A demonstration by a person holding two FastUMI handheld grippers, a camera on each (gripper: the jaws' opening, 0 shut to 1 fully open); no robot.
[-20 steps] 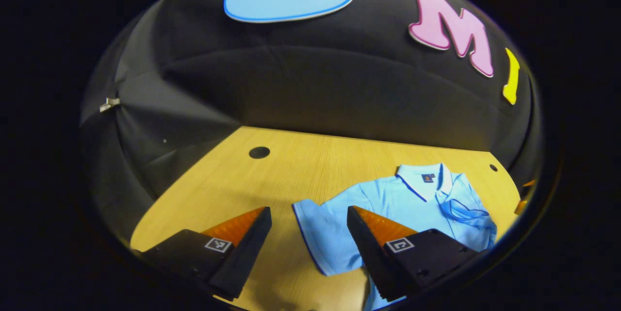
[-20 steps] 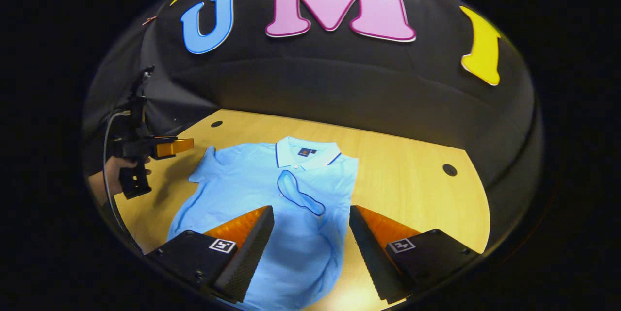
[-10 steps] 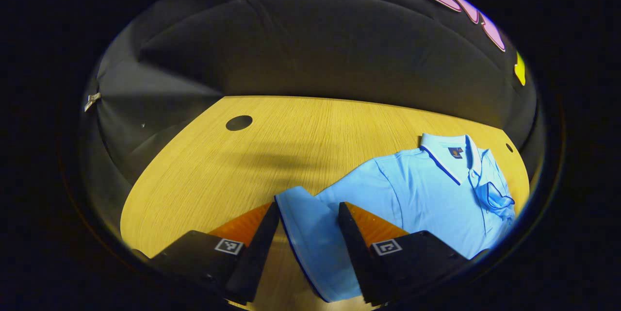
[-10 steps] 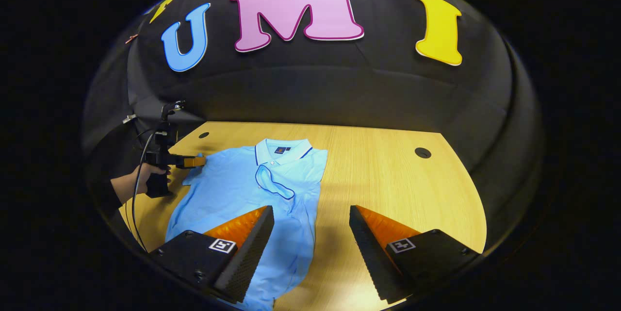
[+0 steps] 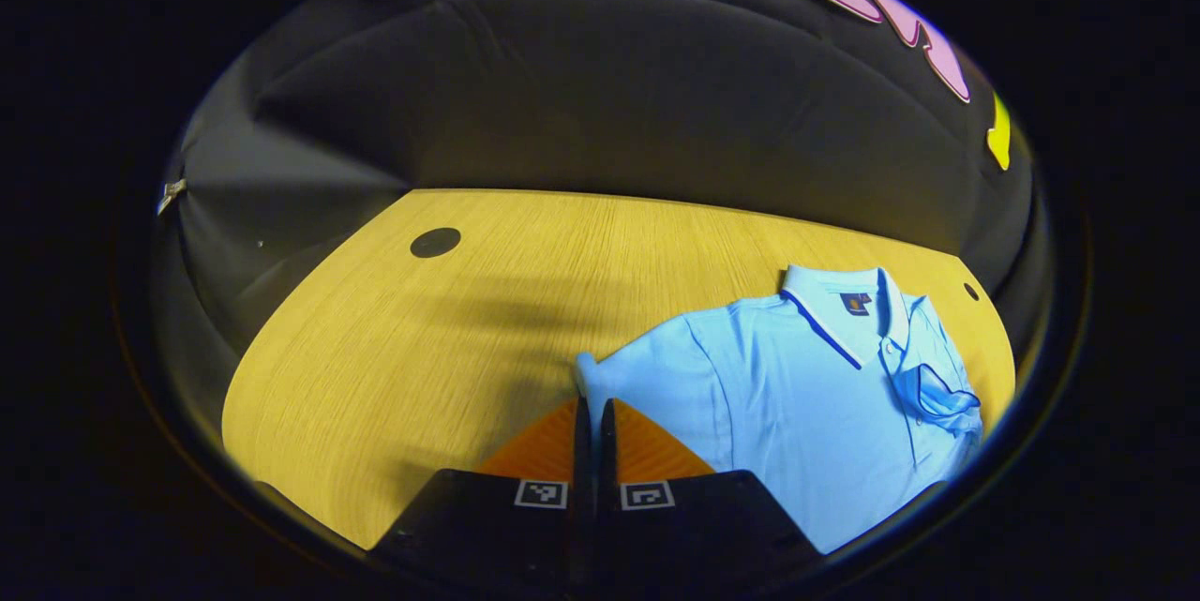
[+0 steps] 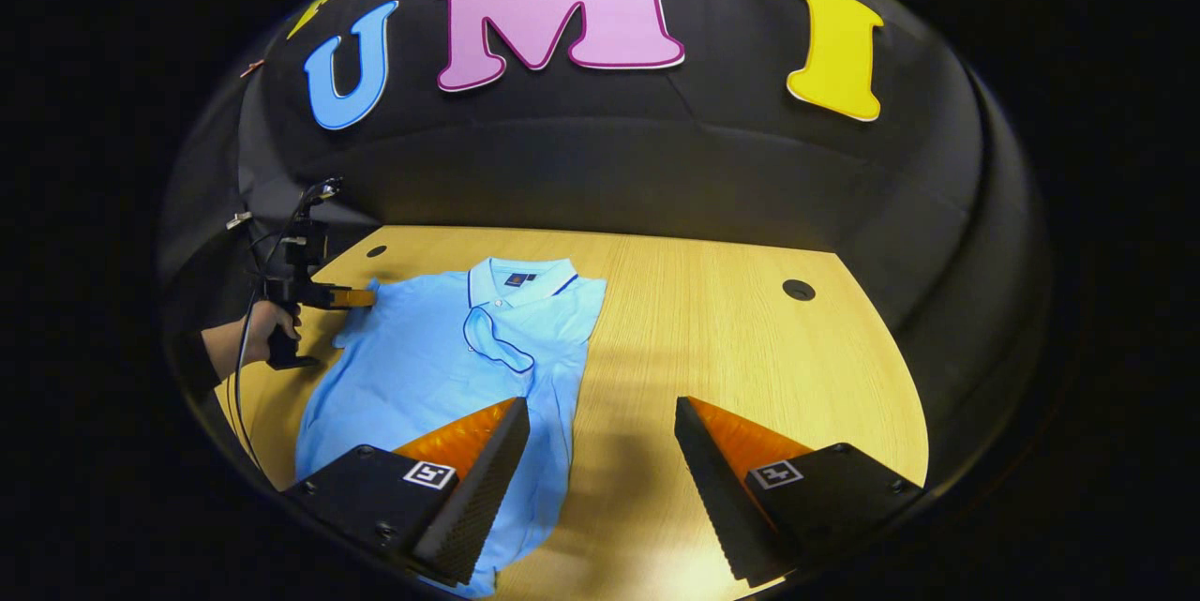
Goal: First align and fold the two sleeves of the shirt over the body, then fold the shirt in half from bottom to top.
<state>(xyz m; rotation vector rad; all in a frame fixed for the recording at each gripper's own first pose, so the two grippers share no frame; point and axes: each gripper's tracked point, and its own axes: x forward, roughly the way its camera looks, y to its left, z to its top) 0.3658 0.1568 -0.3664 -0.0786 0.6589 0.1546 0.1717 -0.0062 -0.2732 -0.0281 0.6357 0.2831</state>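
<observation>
A light blue polo shirt (image 6: 441,357) lies flat on the wooden table (image 6: 750,367), collar toward the back wall. One sleeve (image 6: 497,348) lies folded over its chest. In the left gripper view the shirt (image 5: 797,395) spreads to the right, and my left gripper (image 5: 591,409) is shut on the edge of the other sleeve (image 5: 623,371). The right gripper view shows that left gripper (image 6: 352,298) at the sleeve, held by a hand (image 6: 258,324). My right gripper (image 6: 600,413) hovers open above the table, just right of the shirt's lower body, holding nothing.
The table has a round dark hole (image 5: 434,242) at the far left and another hole (image 6: 798,289) at the far right. A cable (image 6: 246,338) hangs from the left gripper's handle. Black cloth walls close in the back and sides.
My left gripper closed its fingers on the outstretched sleeve's edge. My right gripper drew back to the right, off the shirt's body, staying open.
</observation>
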